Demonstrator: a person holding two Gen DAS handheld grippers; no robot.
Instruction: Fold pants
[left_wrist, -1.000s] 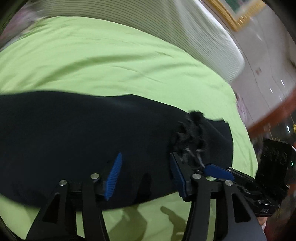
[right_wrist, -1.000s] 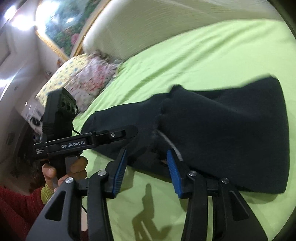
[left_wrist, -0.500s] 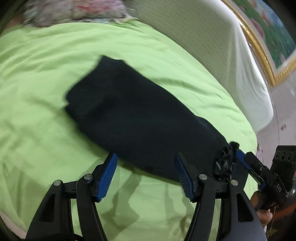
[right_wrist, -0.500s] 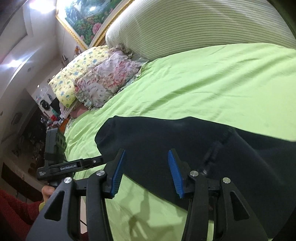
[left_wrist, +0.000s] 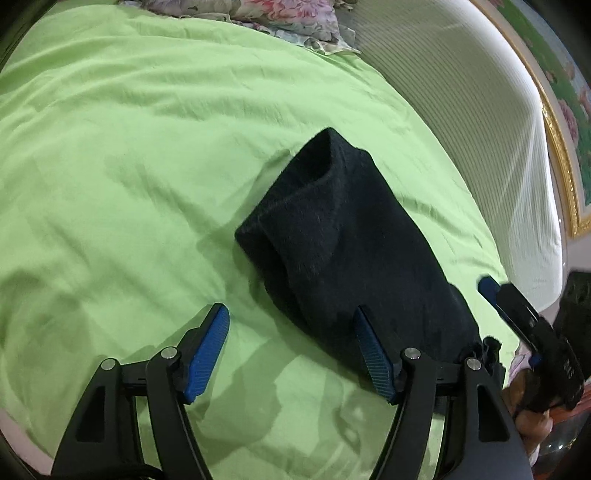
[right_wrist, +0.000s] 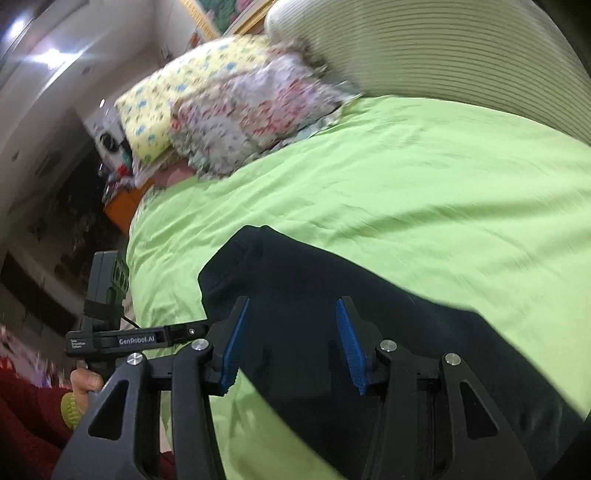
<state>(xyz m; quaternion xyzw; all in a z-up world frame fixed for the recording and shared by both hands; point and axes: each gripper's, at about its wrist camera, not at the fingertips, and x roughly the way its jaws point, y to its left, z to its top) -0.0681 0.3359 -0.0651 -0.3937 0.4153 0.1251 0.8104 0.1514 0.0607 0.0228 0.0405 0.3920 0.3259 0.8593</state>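
Dark navy fleece pants (left_wrist: 343, 236) stretch lengthwise, far-left to near-right; empty left hand-held gripper (left_wrist: 291, 354), jaws just widened, probably nearest their near edge.

Green sheet (left_wrist: 147, 147); floral pillows (right_wrist: 258, 110) (one yellow (right_wrist: 159, 107)); ribbed headboard (left_wrist: 461, 110); gilt-framed painting (left_wrist: 565, 147)

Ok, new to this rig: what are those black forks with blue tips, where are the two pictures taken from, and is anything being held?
Each fork is a hand-held two-finger gripper with a camera looking along its fingers; a person carries one per hand. One picture looks past the left gripper, whose jaws have just been opening; the other looks past the right gripper. Both stand open and empty. Dark pants, folded into a long strip, lie on a green bedsheet, with floral pillows by the headboard.
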